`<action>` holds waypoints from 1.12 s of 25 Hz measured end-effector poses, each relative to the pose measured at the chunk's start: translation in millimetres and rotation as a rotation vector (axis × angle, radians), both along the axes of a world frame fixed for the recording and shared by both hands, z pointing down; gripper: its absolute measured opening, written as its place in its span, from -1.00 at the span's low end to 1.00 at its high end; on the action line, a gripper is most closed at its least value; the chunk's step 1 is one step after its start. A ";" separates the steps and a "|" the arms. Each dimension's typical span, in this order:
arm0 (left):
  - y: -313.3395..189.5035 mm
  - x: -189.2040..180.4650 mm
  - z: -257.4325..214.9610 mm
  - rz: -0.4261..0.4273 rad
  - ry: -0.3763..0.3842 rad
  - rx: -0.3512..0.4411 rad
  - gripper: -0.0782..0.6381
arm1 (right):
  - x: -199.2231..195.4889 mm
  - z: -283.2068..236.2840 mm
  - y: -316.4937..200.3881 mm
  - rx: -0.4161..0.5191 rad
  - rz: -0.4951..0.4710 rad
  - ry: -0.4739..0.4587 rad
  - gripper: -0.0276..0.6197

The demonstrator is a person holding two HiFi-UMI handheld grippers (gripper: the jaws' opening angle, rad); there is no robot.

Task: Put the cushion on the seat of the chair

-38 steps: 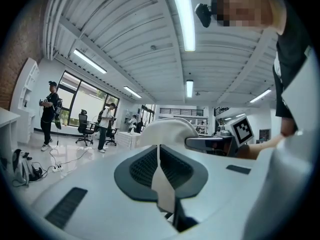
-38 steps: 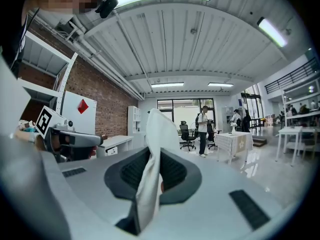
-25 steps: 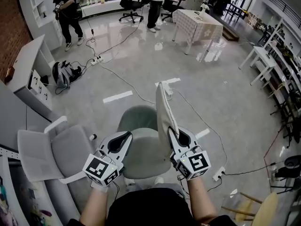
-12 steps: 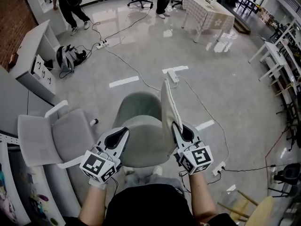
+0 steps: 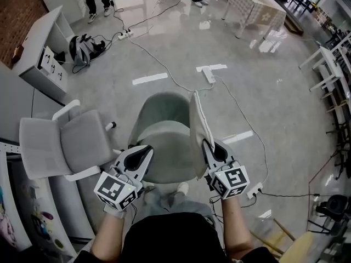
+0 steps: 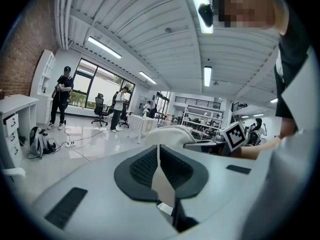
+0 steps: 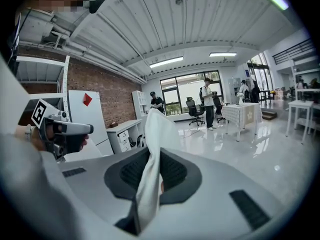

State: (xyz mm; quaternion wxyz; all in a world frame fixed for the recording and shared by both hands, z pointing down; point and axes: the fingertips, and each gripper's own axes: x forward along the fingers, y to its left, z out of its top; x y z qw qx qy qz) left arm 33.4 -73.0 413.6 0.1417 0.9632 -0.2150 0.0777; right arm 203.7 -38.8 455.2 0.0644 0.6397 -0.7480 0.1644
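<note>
Head view: the cushion (image 5: 198, 126) stands on edge over the right side of the chair (image 5: 164, 147) seat, held by the right hand-held gripper (image 5: 213, 149); left gripper view — the left hand-held gripper (image 6: 158, 149) closed, empty; right gripper view — jaws clamped on the cushion's edge.

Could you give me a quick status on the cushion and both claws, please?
Right claw shut on flat cream fabric cushion, held on edge over the grey-green padded chair seat. Left claw shut, empty. Nothing lying on the seat.
</note>
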 end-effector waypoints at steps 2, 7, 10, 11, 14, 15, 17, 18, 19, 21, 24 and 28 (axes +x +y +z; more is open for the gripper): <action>2.7 -1.2 6.5 -0.005 -0.010 -0.014 -0.74 | -0.3 12.1 0.5 -0.022 -0.007 -0.009 -0.77; 9.8 -2.4 19.4 -0.016 -0.031 -0.039 -0.74 | -1.5 43.1 0.8 -0.078 -0.034 0.003 -0.77; 13.9 -3.0 24.9 -0.016 -0.047 -0.046 -0.74 | -1.7 60.7 0.9 -0.095 -0.050 0.016 -0.77; 15.0 -3.9 27.0 -0.016 -0.053 -0.049 -0.74 | -2.3 66.5 1.0 -0.099 -0.055 0.017 -0.77; 17.1 -6.3 35.2 -0.027 -0.076 -0.064 -0.74 | -2.3 85.9 0.7 -0.119 -0.065 0.012 -0.77; 18.1 -6.2 38.6 -0.030 -0.083 -0.068 -0.74 | -0.7 92.6 0.9 -0.125 -0.064 0.008 -0.77; 20.4 -5.6 46.1 -0.033 -0.098 -0.072 -0.74 | 3.1 105.1 1.7 -0.137 -0.059 0.006 -0.77; 21.1 -5.5 50.0 -0.035 -0.105 -0.075 -0.74 | 4.8 110.7 1.6 -0.143 -0.057 0.008 -0.77; 21.9 -5.4 53.7 -0.036 -0.111 -0.080 -0.74 | 6.1 116.0 1.1 -0.148 -0.057 0.012 -0.77; 24.0 -4.4 60.7 -0.037 -0.123 -0.090 -0.74 | 9.1 126.2 -0.3 -0.160 -0.059 0.022 -0.77; 29.2 -4.1 69.9 -0.040 -0.134 -0.105 -0.74 | 13.4 143.1 -0.5 -0.181 -0.060 0.034 -0.77; 28.3 -7.9 75.6 -0.067 -0.137 -0.122 -0.74 | 15.2 162.3 -2.6 -0.207 -0.069 0.044 -0.77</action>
